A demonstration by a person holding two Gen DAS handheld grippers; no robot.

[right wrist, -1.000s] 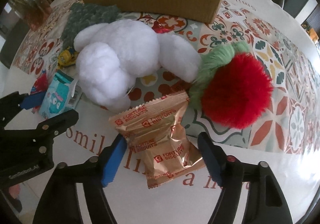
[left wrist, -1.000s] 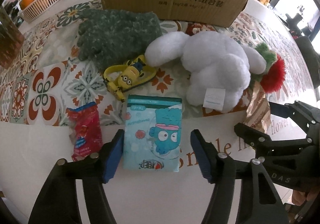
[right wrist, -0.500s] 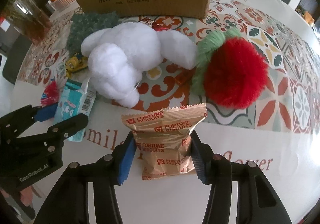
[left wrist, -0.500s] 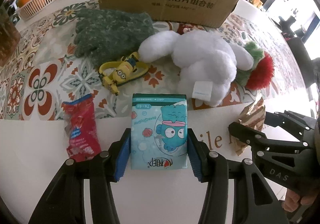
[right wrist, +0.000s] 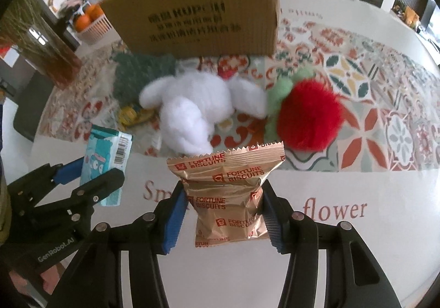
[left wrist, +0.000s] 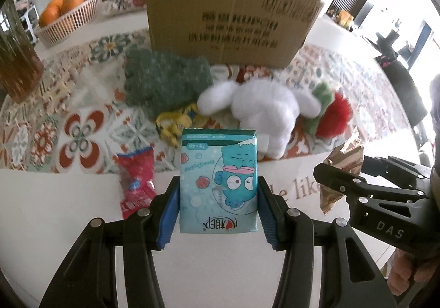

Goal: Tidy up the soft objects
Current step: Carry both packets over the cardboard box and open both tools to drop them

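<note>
Crowding behind held tissue pack (left wrist: 218,181), white plush (left wrist: 264,108), cardboard box (left wrist: 228,14)

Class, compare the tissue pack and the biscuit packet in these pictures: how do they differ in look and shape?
The tissue pack is teal with a cartoon fish; the biscuit packet is shiny gold with red lettering. The tissue pack is a smooth, flat block; the biscuit packet is crinkled, with a zigzag top edge. The left tongs hold the tissue pack; the right tongs hold the biscuit packet. Both are gripped by their sides.

Your white worktop (right wrist: 343,253) carries a patterned cloth (right wrist: 385,115), a cardboard box (right wrist: 203,14), plush toys (right wrist: 192,104), a green glove (left wrist: 165,80) and a red packet (left wrist: 136,181).
</note>
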